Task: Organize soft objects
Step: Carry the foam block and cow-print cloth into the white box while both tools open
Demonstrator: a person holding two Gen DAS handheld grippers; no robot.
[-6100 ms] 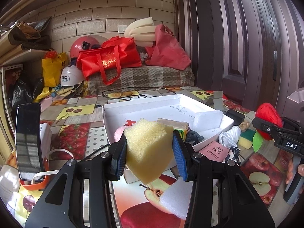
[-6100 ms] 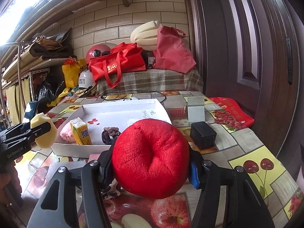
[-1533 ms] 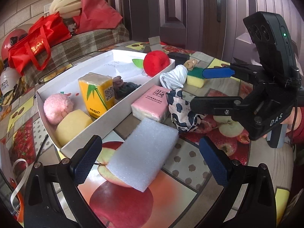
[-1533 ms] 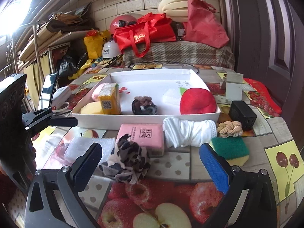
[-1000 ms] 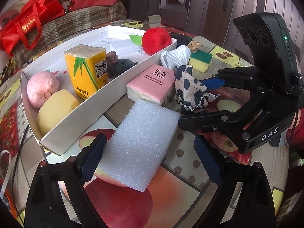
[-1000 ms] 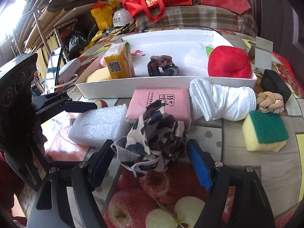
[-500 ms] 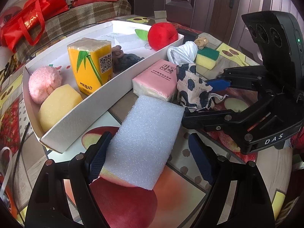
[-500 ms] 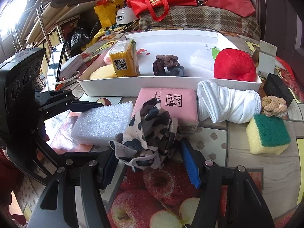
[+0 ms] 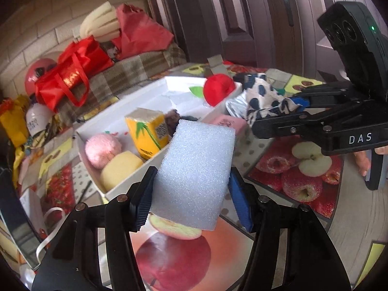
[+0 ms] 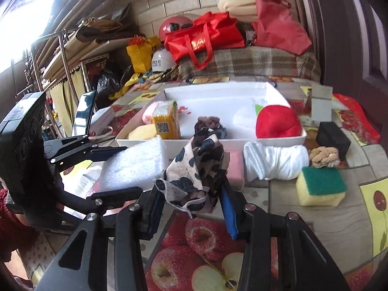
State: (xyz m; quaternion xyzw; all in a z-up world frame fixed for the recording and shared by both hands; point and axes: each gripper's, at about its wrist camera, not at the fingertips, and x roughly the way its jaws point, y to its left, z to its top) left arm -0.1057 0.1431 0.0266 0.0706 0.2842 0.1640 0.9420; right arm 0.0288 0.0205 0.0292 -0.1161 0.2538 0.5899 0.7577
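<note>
While closing, hand-held grippers (image 9: 191,196) tilt downward.

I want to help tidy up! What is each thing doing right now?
Left tool: closing on the white foam block, lifted off the table.
Right tool: closing on the spotted cloth, lifted.
White tray: on the table, partly filled.
Red plush apple: inside the tray.
Green sponge: lying on the table.

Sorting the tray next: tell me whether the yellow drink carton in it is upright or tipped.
Upright: the yellow drink carton stands on its base in the white tray, top face up.
</note>
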